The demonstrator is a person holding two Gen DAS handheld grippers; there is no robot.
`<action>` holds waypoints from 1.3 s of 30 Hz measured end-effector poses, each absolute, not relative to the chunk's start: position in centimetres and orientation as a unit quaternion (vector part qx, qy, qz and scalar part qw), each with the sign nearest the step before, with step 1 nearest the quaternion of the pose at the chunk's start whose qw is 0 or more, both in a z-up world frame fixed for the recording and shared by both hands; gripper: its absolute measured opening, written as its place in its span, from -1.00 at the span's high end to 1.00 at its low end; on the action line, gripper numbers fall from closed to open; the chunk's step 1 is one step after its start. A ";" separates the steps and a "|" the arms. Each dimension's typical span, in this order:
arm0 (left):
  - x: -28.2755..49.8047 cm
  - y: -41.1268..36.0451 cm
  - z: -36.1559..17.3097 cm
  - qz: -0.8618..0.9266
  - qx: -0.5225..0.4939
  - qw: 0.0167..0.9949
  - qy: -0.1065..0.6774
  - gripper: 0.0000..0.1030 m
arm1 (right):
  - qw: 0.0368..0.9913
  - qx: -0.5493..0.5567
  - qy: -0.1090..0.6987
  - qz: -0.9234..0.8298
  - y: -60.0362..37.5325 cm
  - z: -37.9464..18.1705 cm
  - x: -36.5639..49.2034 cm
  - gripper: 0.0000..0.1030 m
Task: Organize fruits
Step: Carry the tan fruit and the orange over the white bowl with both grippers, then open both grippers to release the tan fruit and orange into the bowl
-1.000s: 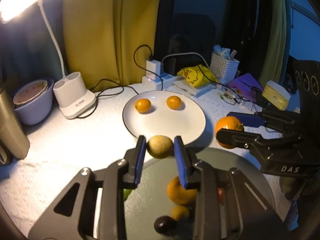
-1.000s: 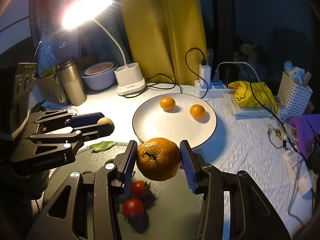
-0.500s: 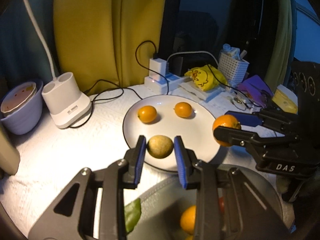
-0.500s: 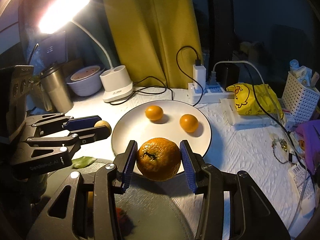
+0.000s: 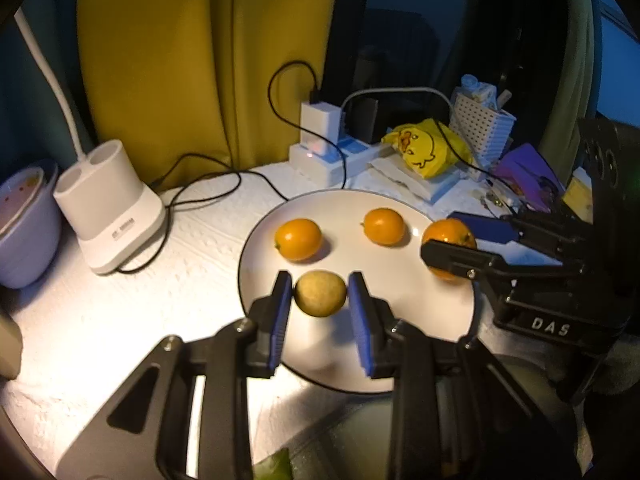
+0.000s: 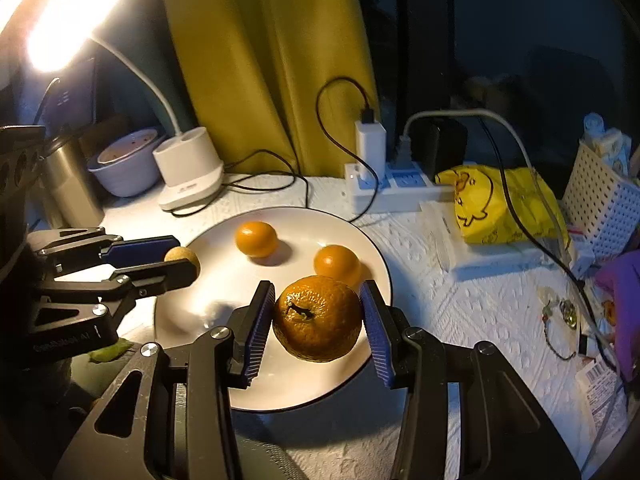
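Both grippers hang over the plate [image 5: 256, 248], each closed on a fruit. Between the blue pads of the left gripper [image 5: 320, 300] sits a small yellow-green fruit [image 5: 320, 293], held above the plate's near left part; in the right wrist view the same fruit [image 6: 182, 258] peeks out at the tip of that gripper [image 6: 176, 256], over the plate's left rim [image 6: 192, 248]. To its right, the right gripper [image 6: 318, 318] clamps a mandarin [image 6: 318, 318], its stem end facing the camera, over the near half of the plate. Whether either fruit touches the plate cannot be told.

Just beyond the mandarin lies one small orange [image 6: 337, 261], nearly touching it in the view, and another orange [image 6: 256, 239] lies farther left of that one; both rest on the plate, apart from each other. Seen from the left gripper, the two oranges [image 5: 298, 239] [image 5: 384, 226] lie just ahead, and the right gripper [image 5: 452, 240] with the mandarin [image 5: 448, 232] reaches in from the right.

Beyond the plate stand a lamp base [image 5: 108, 224] to the left, a power strip [image 6: 384, 188] straight ahead, and a yellow duck bag [image 6: 500, 208] and white basket [image 6: 600, 204] to the right.
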State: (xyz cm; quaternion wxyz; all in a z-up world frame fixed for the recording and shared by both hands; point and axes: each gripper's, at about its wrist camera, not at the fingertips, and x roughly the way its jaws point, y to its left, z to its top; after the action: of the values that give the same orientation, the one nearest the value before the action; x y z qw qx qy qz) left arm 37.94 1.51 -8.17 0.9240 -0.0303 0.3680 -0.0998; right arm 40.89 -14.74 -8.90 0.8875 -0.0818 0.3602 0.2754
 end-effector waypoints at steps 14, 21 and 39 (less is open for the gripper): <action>38.2 2.1 -8.1 -0.073 -0.044 0.923 0.375 0.20 | 0.895 -0.085 0.362 0.245 -15.1 -9.3 41.5 -0.10; 36.8 2.4 -6.3 -0.067 -0.047 0.931 0.355 0.17 | 0.901 -0.086 0.350 0.244 -15.1 -7.8 40.7 -0.28; 30.8 2.8 -2.4 -0.063 -0.053 0.946 0.314 0.16 | 0.913 -0.079 0.314 0.248 -15.4 -3.4 35.4 -0.28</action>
State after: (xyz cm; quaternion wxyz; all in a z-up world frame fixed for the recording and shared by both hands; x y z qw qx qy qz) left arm 30.78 2.75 -2.37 0.9459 -0.0531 0.3137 -0.0630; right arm 35.38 -15.40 -3.38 0.9128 -0.0791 0.3145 0.2484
